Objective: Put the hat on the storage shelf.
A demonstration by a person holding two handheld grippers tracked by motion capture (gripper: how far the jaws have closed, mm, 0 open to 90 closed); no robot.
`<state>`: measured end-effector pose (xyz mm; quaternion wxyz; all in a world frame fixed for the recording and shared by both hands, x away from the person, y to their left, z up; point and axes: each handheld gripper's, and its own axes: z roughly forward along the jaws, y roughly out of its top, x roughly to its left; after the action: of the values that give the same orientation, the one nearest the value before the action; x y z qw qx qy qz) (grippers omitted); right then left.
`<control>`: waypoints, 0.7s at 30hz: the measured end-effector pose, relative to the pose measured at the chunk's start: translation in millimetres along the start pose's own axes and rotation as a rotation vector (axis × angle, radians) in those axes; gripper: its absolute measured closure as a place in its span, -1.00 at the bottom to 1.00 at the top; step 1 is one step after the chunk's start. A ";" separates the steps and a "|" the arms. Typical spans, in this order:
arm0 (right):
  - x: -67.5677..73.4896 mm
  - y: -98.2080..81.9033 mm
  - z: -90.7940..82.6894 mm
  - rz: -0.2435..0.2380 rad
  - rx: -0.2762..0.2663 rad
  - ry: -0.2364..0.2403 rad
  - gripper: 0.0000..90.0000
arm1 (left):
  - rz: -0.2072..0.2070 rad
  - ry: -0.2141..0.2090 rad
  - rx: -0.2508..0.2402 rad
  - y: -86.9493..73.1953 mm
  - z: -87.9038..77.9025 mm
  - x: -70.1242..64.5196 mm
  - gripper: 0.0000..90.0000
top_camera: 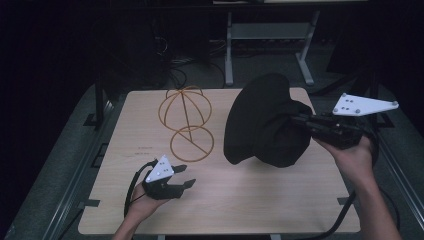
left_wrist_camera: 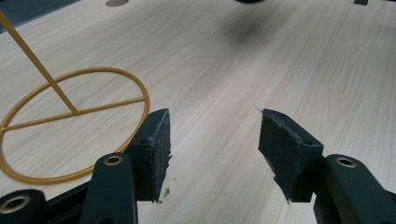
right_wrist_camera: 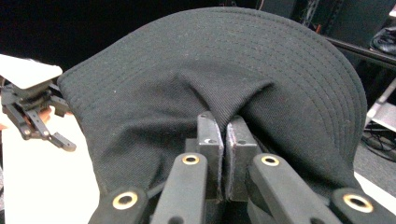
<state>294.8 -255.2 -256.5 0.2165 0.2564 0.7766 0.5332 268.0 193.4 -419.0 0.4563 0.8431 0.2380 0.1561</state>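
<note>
A light wooden table (top_camera: 260, 200) carries 1 gold wire stand (top_camera: 187, 122), its round base ring flat on the tabletop left of centre.

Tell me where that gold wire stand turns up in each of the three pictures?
High view: the gold wire stand sits left of centre on the table, its ring base nearest the left gripper.
Left gripper view: its ring base and stem lie at the left edge, beside the open jaws.
Right gripper view: not in it.
Shared landmark: the pale wooden table, in all three.
</note>
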 end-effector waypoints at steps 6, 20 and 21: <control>-0.4 13.7 6.6 -0.005 -0.006 0.025 0.93 | -0.004 0.002 0.000 -1.7 -0.3 1.5 -0.06; 3.2 56.0 35.5 -0.044 0.007 0.073 0.93 | -0.002 0.028 0.018 -6.4 -0.6 7.9 -0.13; 3.3 59.2 38.3 -0.046 0.007 0.079 0.93 | -0.002 0.030 0.019 -6.6 -0.6 8.2 -0.14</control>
<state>325.5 -207.9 -214.1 0.1970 0.2182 0.7921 0.5350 272.8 201.4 -423.9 0.4449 0.8446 0.2471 0.1661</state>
